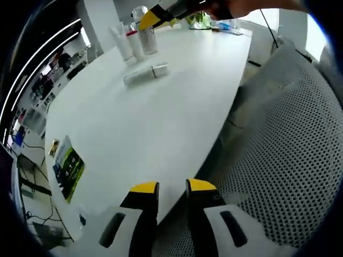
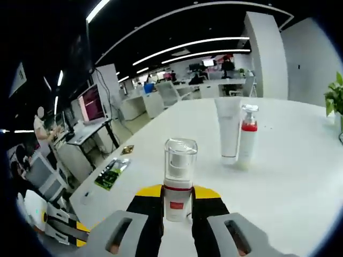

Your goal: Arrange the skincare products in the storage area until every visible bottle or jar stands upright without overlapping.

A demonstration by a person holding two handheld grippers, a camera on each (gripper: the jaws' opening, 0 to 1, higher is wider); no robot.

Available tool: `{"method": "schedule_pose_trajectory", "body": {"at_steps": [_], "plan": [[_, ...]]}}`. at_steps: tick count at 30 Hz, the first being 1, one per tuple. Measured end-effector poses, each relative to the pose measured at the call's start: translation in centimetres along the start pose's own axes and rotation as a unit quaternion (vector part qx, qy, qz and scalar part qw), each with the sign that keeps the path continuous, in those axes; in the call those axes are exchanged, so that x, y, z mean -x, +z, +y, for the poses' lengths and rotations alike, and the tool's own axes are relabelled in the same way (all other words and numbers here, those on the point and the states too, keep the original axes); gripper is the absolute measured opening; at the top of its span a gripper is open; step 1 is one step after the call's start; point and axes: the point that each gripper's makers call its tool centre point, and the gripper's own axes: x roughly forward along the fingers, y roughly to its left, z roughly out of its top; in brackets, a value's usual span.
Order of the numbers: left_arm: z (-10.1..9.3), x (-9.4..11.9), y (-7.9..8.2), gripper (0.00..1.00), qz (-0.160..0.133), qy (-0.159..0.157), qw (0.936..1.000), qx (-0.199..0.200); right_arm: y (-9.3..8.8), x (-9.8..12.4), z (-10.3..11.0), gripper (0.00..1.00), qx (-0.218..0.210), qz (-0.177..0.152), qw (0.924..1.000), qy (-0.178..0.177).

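Note:
My right gripper [image 2: 178, 195] is shut on a white bottle [image 2: 178, 182] with a clear cap and a red band, and holds it upright. Just beyond it stand a white tube [image 2: 228, 128] and a pump bottle with a red collar [image 2: 247, 136], close side by side. In the left gripper view the same gripper [image 1: 153, 19] reaches in at the top, over the held bottle [image 1: 147, 37] beside the two standing items [image 1: 128, 45]. A white bottle [image 1: 146, 74] lies on its side on the white table [image 1: 161, 134]. My left gripper [image 1: 172, 187] is open over the table's near edge.
A green and black card [image 1: 67, 167] and a small gold object [image 1: 53, 147] lie near the table's left edge. A grey mesh chair [image 1: 289, 160] stands against the table's right side. A potted plant [image 2: 336, 96] is at the far right; a person [image 2: 40, 128] sits at desks far left.

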Motion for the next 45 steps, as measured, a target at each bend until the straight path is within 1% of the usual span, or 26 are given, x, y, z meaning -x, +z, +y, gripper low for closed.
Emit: {"method": "schedule_pose_trajectory", "body": {"at_steps": [3, 6, 10, 11, 17, 21, 26, 29, 31, 33, 35, 40, 42, 44, 45], "plan": [[-0.1, -0.2, -0.4, 0.14, 0.008, -0.001, 1.0000, 0.000, 0.4, -0.9, -0.5, 0.13, 0.018, 0.002, 0.9998, -0.008], [-0.1, -0.2, -0.5, 0.14, 0.012, -0.002, 0.9999, 0.003, 0.8, -1.8, -1.2, 0.13, 0.019, 0.002, 0.9997, -0.014], [-0.1, -0.2, -0.4, 0.13, 0.008, -0.002, 1.0000, -0.002, 1.5, -2.7, -2.2, 0.13, 0.030, -0.001, 0.9992, -0.025], [-0.2, -0.2, -0.5, 0.13, 0.010, -0.003, 0.9999, -0.001, 1.7, -3.1, -2.7, 0.13, 0.039, -0.001, 0.9987, -0.032], [-0.5, -0.5, -0.7, 0.11, 0.017, -0.008, 0.9998, -0.001, 2.2, -4.5, -4.3, 0.13, 0.047, 0.000, 0.9979, -0.045], [-0.5, -0.6, -0.8, 0.10, 0.017, -0.008, 0.9998, -0.001, 2.0, -5.4, -5.2, 0.13, 0.050, 0.005, 0.9973, -0.053], [-0.7, -0.7, -0.9, 0.10, 0.020, -0.010, 0.9997, -0.002, 1.5, -6.3, -5.9, 0.13, 0.056, 0.014, 0.9965, -0.061], [-0.8, -0.8, -1.2, 0.09, 0.026, -0.011, 0.9996, -0.005, 1.2, -6.7, -6.2, 0.13, 0.059, 0.015, 0.9960, -0.065], [-0.8, -0.6, -0.9, 0.07, 0.020, -0.010, 0.9997, -0.012, 1.1, -7.0, -6.4, 0.13, 0.060, 0.016, 0.9957, -0.068], [-1.1, -0.7, -0.8, 0.07, 0.016, -0.011, 0.9997, -0.017, 0.8, -7.3, -6.7, 0.13, 0.063, 0.016, 0.9952, -0.073], [-1.2, -0.8, -1.0, 0.07, 0.022, -0.013, 0.9995, -0.018, 0.7, -7.5, -7.0, 0.13, 0.063, 0.017, 0.9950, -0.076], [-1.6, -1.0, -1.0, 0.07, 0.019, -0.016, 0.9996, -0.017, 0.3, -7.8, -7.5, 0.13, 0.068, 0.019, 0.9943, -0.081], [-1.7, -1.2, -1.4, 0.08, 0.024, -0.012, 0.9996, -0.008, 0.3, -7.9, -7.7, 0.13, 0.070, 0.019, 0.9939, -0.083], [-2.1, -1.2, -1.0, 0.07, 0.012, -0.016, 0.9998, -0.010, 0.3, -7.9, -7.9, 0.13, 0.068, 0.018, 0.9941, -0.083], [-2.2, -1.2, -1.1, 0.07, 0.014, -0.017, 0.9997, -0.011, 0.4, -7.9, -8.0, 0.13, 0.070, 0.017, 0.9939, -0.084]]}}
